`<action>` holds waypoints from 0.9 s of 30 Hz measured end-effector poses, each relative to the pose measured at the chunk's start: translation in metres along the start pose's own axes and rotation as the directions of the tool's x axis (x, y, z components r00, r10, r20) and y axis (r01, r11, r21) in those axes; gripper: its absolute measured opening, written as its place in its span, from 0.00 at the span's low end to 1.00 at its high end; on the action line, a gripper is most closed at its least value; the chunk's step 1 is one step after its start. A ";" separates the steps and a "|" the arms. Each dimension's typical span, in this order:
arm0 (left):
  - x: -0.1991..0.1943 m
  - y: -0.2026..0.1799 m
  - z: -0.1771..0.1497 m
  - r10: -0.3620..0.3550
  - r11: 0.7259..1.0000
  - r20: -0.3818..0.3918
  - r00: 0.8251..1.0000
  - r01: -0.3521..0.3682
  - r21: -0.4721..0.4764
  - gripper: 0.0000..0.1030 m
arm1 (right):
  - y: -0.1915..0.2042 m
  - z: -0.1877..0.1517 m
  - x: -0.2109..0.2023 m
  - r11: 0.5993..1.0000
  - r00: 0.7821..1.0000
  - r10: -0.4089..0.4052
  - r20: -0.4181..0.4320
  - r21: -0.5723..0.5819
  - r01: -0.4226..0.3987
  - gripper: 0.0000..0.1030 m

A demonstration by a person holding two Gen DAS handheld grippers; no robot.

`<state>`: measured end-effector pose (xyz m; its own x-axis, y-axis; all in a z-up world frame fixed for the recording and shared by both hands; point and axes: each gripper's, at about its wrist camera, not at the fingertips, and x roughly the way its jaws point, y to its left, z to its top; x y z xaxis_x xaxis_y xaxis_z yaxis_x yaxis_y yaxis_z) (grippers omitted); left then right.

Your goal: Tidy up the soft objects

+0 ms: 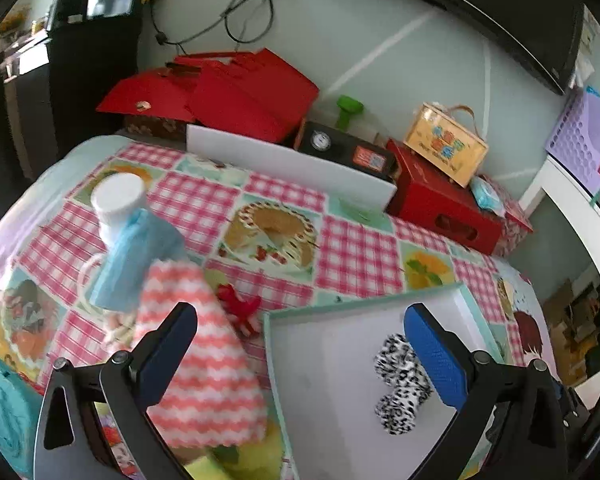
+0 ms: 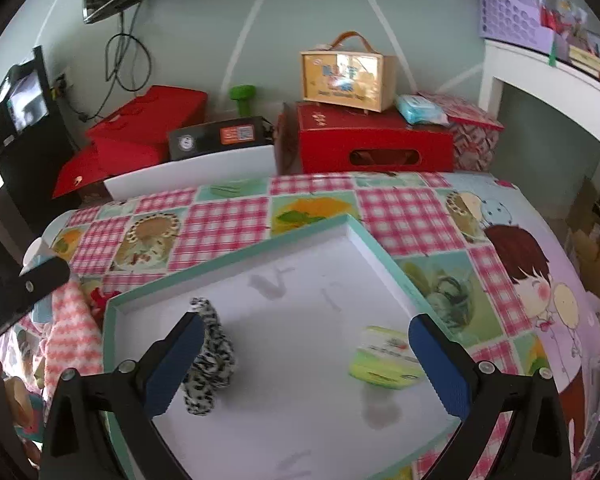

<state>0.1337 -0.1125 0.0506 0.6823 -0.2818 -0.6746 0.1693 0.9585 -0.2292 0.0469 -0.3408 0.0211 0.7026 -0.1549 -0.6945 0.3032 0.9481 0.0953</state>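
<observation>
Your left gripper (image 1: 300, 356) is wide open and empty, as is your right gripper (image 2: 306, 364). The pink-and-white zigzag fleece cloth (image 1: 204, 364) lies by the left one's left finger, long axis running away from you, left of the white shallow tray with teal rim (image 2: 236, 254) holding the leopard-print plush piece (image 2: 210, 364); the left is nearer.

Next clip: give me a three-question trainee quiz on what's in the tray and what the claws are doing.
1. True or false: the leopard-print scrunchie lies inside the white tray.
2. Which other item is in the tray: A) green pack, B) red bow, C) blue cloth?
3. What is the state of the left claw and right claw?

Key: 1 true; 2 A; 3 both open, holding nothing.
</observation>
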 end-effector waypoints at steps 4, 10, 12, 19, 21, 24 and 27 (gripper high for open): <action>-0.007 0.014 0.006 0.030 0.999 0.008 1.000 -0.030 -0.015 1.00 | 0.012 0.001 -0.001 0.999 0.999 0.042 0.006 -0.008 -0.042 1.00; -0.018 0.038 0.015 0.104 0.994 -0.001 0.995 -0.104 -0.018 1.00 | 0.029 0.001 0.000 0.992 0.992 0.128 -0.023 -0.004 -0.128 1.00; -0.026 0.050 0.019 0.140 0.990 0.008 0.990 -0.140 -0.022 1.00 | 0.036 0.000 0.001 0.989 0.989 0.145 -0.037 -0.010 -0.145 1.00; -0.061 0.106 0.035 0.216 0.970 0.048 0.975 -0.209 -0.123 1.00 | 0.062 0.001 -0.005 0.978 0.978 0.205 -0.037 -0.030 -0.207 1.00; -0.070 0.120 0.037 0.238 0.962 0.056 0.970 -0.227 -0.148 1.00 | 0.071 0.002 -0.009 0.977 0.978 0.206 -0.029 -0.052 -0.208 1.00; -0.081 0.139 0.039 0.277 0.947 0.059 0.959 -0.262 -0.185 1.00 | 0.085 0.002 -0.013 0.971 0.974 0.224 -0.023 -0.081 -0.225 1.00; -0.086 0.157 0.038 0.276 0.937 0.042 0.960 -0.260 -0.232 1.00 | 0.101 0.001 -0.018 0.962 0.969 0.247 -0.015 -0.115 -0.247 1.00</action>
<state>0.1284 0.0642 0.0995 0.7314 -0.0038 -0.6819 -0.1836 0.9620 -0.2023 0.0662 -0.2423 0.0439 0.7458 0.0885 -0.6603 0.0438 0.9825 0.1811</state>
